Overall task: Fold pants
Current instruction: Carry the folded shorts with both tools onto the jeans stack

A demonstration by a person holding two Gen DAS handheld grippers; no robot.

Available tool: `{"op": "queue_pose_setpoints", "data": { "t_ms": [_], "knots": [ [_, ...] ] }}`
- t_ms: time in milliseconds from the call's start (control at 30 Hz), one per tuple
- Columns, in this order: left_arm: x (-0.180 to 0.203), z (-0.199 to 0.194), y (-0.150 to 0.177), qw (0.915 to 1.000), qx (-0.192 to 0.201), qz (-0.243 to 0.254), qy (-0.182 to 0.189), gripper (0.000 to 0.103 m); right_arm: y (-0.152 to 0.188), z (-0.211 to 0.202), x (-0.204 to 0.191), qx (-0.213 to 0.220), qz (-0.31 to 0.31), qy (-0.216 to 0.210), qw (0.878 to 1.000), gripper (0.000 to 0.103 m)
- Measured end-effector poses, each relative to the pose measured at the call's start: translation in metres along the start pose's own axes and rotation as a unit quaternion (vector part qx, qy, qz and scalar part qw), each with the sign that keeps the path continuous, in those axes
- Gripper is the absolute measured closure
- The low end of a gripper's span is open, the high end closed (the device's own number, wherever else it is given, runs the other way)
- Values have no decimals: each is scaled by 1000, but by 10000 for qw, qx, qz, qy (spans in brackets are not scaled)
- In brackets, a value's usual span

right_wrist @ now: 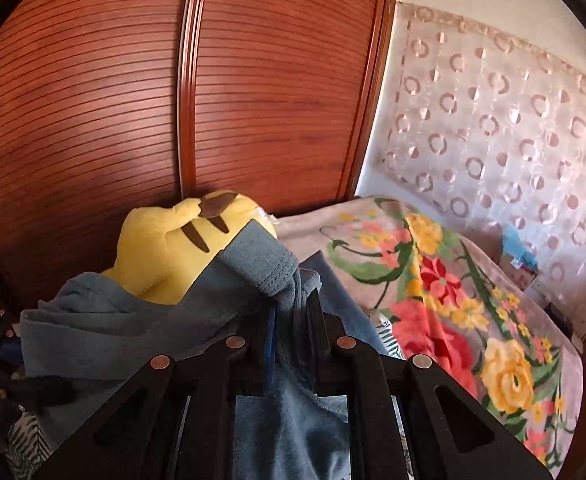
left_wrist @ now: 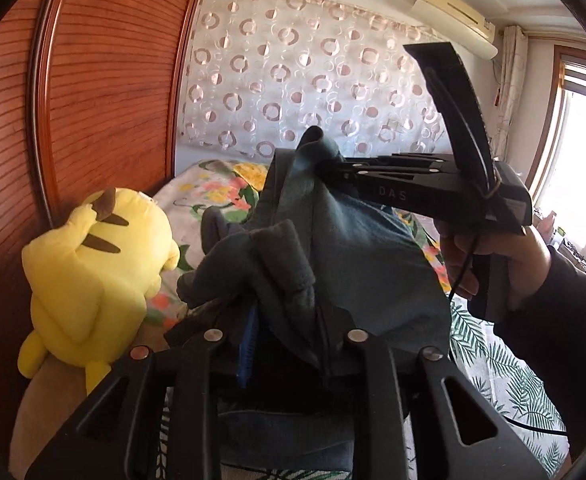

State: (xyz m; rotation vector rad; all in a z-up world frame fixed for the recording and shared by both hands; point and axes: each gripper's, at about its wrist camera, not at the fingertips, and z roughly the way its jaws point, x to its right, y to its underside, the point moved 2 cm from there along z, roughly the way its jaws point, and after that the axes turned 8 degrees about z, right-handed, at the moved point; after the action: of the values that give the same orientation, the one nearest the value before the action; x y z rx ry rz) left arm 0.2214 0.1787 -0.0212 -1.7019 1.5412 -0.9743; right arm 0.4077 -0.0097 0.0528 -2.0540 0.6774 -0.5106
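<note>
We find both tools clenched on the pants [left_wrist: 357, 248], held aloft over the bed [right_wrist: 473, 280]: left gripper [left_wrist: 281, 320] at six o'clock, right gripper [left_wrist: 333, 164] at twelve. We advise keeping both edges taut and level, clear of the plush toy [left_wrist: 101, 272], before lowering.

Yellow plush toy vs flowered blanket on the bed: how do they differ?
The yellow plush toy is a stuffed, bulky shape; the flowered blanket lies spread flat. The toy is plain yellow with a few brown stripes; the blanket is beige with red, yellow and green flowers. The toy leans against the reddish slatted wooden wardrobe; the blanket lies nearer the curtain. Both are soft fabric.
</note>
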Motion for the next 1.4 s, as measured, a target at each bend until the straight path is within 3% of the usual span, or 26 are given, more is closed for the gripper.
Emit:
{"op": "queue_pose_setpoints", "data": {
  "t_ms": [133,333,500,667,900,1100,1400],
  "knots": [
    [-1,-4,2,10000,-12,-56,-26,57,-14,-7,9,54,232,-94,9997,75],
    [4,-21,-6,9994,242,196,-168,42,-13,-45,25,374,505,-27,9980,71],
    [5,-24,-15,9983,340,363,-288,41,6,-57,26,349,665,-148,9971,71],
    [9,3,-7,9965,-37,688,-468,41,15,-40,29,46,695,-102,9975,71],
    [0,22,10,9959,-319,619,-576,37,2,3,44,-253,1049,78,9941,71],
    [3,20,8,9957,-346,645,-575,36,0,-1,40,-142,1145,85,9933,71],
    [8,-1,5,9953,-262,714,-602,36,18,-53,11,268,1219,277,9918,71]
  ]
}}
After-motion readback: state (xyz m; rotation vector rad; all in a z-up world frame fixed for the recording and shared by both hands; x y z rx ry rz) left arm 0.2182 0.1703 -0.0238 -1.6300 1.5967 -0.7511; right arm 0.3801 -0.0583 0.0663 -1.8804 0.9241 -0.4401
